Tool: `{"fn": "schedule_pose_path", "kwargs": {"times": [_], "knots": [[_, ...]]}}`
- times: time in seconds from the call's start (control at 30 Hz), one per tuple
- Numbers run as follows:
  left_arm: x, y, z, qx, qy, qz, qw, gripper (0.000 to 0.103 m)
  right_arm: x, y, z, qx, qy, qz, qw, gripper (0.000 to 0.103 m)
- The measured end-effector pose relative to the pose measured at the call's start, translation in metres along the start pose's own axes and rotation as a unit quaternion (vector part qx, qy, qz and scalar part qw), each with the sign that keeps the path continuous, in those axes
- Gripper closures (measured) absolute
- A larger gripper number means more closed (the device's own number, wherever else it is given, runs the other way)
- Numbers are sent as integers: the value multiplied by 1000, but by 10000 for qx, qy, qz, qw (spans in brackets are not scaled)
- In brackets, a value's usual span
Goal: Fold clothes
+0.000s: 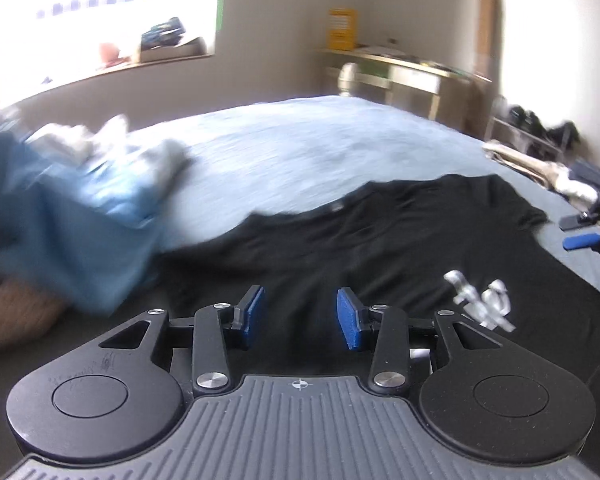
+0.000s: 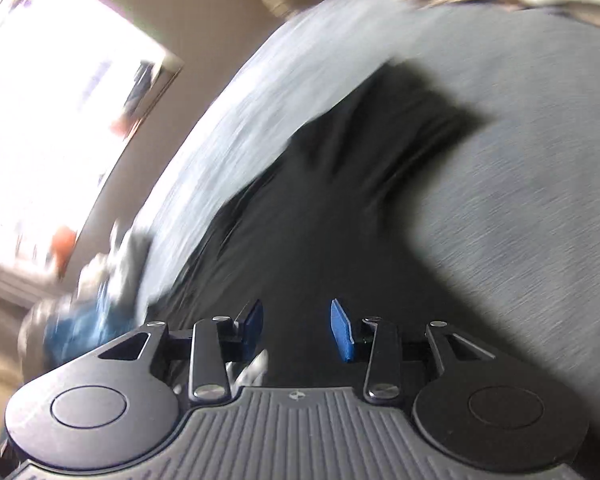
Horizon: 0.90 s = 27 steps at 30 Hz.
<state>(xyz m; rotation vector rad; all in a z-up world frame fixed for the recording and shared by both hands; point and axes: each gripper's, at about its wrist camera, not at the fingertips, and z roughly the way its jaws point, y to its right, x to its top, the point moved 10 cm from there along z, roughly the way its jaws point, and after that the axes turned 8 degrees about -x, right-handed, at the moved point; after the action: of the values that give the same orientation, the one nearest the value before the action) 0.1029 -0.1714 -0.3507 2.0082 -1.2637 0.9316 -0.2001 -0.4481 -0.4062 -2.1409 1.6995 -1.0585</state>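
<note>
Left gripper (image 1: pixel 300 316): nearest my left camera; blue pads spread apart, nothing between them, poised over dark cloth.
Right gripper (image 2: pixel 296 330): nearest my right camera; pads likewise spread and empty. In the left view its tips show at 3 o'clock, off the shirt's edge.
Black T-shirt (image 1: pixel 380 232): spread flat on the bed, straight ahead at 12 o'clock from both tools; collar at the far end.
Long axis: I judge it runs away from me, hem near, neck far; in the right view it tilts toward 1 o'clock.
Nearer tool: the left, already above the body; the right sits beside the sleeve (image 1: pixel 516 204).
White print (image 1: pixel 480 300): on the shirt, at 2 o'clock from the left pads.
Bed cover (image 1: pixel 300 152): pale blue, under the shirt.
Blue garments (image 1: pixel 80 216): heaped at 10 o'clock, blurred.
</note>
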Motion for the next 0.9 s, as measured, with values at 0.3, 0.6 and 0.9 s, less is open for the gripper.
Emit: {"fn": "schedule_pose_path", "kwargs": {"times": [0.3,0.6,0.9], "knots": [[24,71,61,-409,-328,393,9978,61,84,85,28,-139,497,1453,9880,58],[3,93,97,-661,-530,442,9954,61,114,109,81,-181,575,2287,9716,60],[92,134,159,-683,-503,1565,9840,61,117,117,85,65,733,2595,9629,62]]}}
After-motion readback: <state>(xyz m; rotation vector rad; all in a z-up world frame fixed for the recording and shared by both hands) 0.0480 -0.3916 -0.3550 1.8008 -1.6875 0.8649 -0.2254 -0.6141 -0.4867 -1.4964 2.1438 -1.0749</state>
